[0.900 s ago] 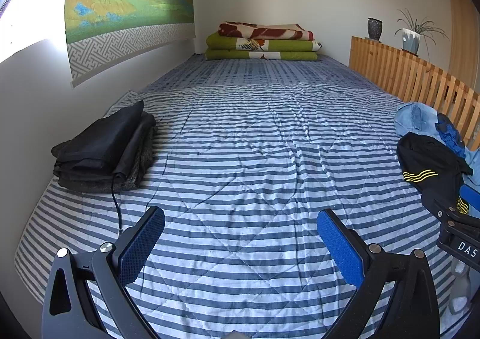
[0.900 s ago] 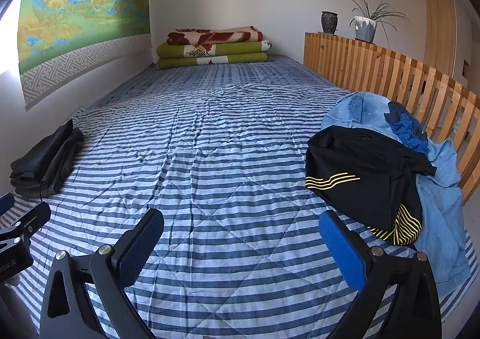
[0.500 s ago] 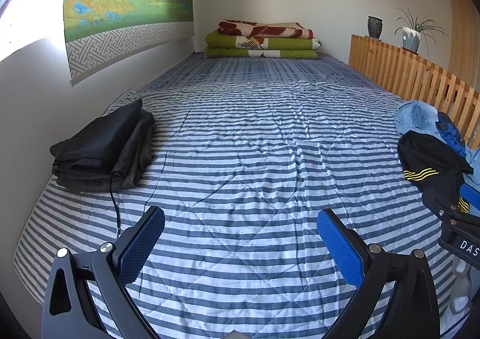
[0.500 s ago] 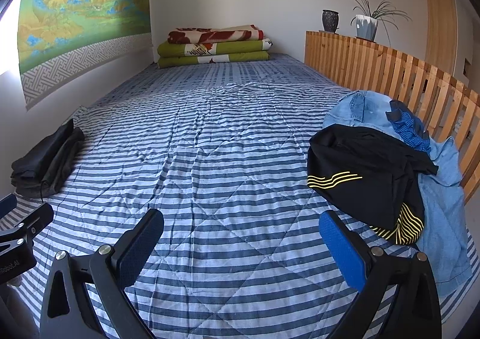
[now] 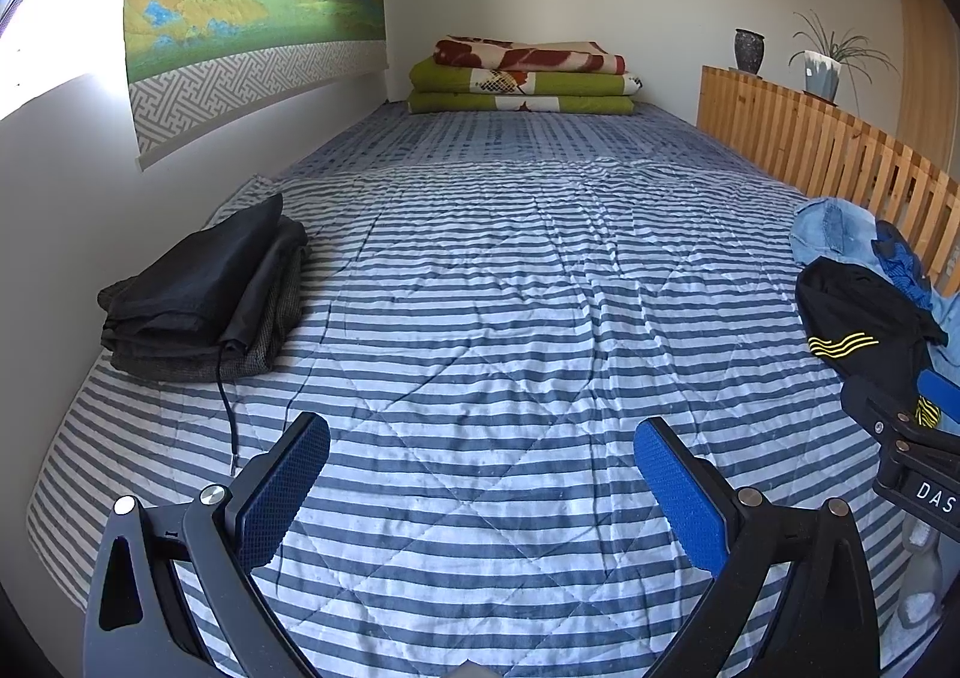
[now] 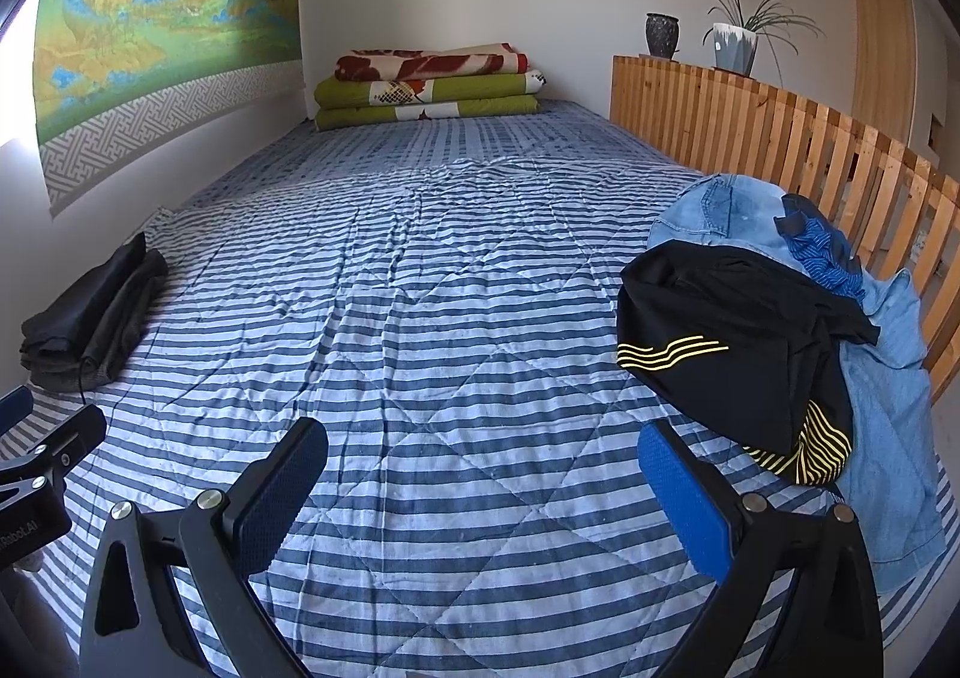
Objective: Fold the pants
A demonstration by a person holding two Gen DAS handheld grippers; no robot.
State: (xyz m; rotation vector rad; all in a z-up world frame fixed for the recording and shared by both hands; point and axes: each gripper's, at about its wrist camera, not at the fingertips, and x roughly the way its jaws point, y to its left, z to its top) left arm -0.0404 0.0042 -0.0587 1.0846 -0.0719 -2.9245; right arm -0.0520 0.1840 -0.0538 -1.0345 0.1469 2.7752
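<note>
both tools spread wide, empty; black pants partly bunched, prob over jeans.

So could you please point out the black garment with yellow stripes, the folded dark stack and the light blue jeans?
black garment with yellow stripes (image 6: 732, 318), right wrist view, on its black cloth.
folded dark stack (image 5: 198, 288), left wrist view, on its top layer.
light blue jeans (image 6: 720, 216), right wrist view, on the far denim.

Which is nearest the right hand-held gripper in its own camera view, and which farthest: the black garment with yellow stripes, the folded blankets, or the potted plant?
1. Black garment with yellow stripes, just ahead, right.
2. Folded blankets, bed's far end.
3. Potted plant, far right on the wooden rail; about as far as the blankets, too close to call.
</note>
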